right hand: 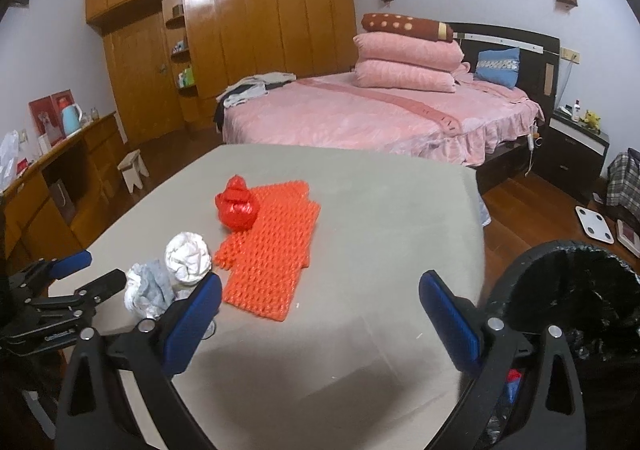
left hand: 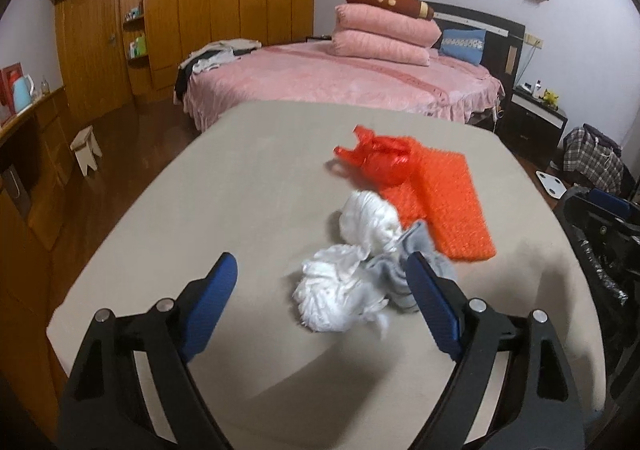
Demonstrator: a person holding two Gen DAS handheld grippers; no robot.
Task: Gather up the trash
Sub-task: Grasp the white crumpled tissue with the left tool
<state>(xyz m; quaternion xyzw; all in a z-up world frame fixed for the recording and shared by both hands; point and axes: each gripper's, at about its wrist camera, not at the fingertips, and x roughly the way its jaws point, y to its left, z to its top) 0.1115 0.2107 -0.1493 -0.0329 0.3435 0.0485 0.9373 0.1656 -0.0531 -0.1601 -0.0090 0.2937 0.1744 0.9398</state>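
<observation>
Three crumpled paper wads lie together on the beige table (left hand: 240,178): a white one (left hand: 336,298) nearest, a round white one (left hand: 368,220) behind it, and a grey one (left hand: 424,262) to the right. My left gripper (left hand: 320,258) is open, its blue pads either side of the nearest wad without pressing it. A red plastic bag (left hand: 376,162) sits on an orange foam mesh sheet (left hand: 444,206) farther back. My right gripper (right hand: 320,280) is open over bare tabletop, with the wads (right hand: 188,256), red bag (right hand: 236,208) and mesh (right hand: 268,250) to its left and the left gripper (right hand: 104,266) beyond.
A bin with a black liner (right hand: 580,290) stands just off the table's right edge, close to my right gripper. A pink bed (right hand: 360,118) lies beyond the table, a wooden wardrobe (right hand: 248,30) behind it, and a low cabinet (right hand: 80,154) at left. A small stool (right hand: 134,170) is on the floor.
</observation>
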